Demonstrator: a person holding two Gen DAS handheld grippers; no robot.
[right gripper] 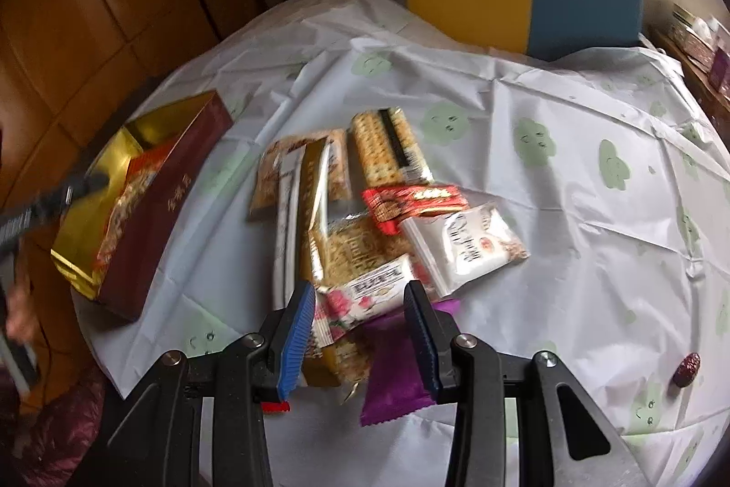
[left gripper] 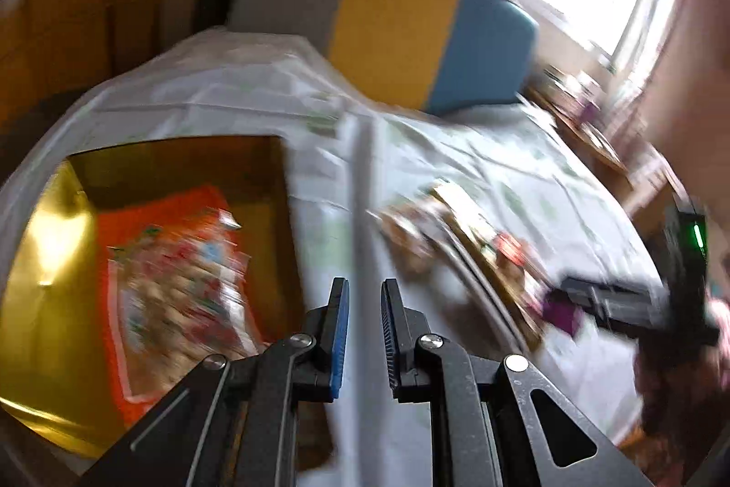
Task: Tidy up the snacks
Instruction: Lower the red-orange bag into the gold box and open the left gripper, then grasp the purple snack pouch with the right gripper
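— Snacks point(right gripper: 365, 213) lie heaped mid-table on the white cloth point(right gripper: 570, 259); one orange packet point(left gripper: 182, 272) is already in the gold-lined box point(left gripper: 50, 304) at the left edge.

— And the grippers?

— Left gripper point(left gripper: 365, 313) hangs beside the box, jaws narrow and empty. Right gripper point(right gripper: 360, 304) hovers over the heap, jaws part-open around a pink floral packet point(right gripper: 365, 295) — whether the pads press it, I can't tell.

— So a pick is in hand?

— Likely. Next it needs a firm close, a lift, then a carry to the box.
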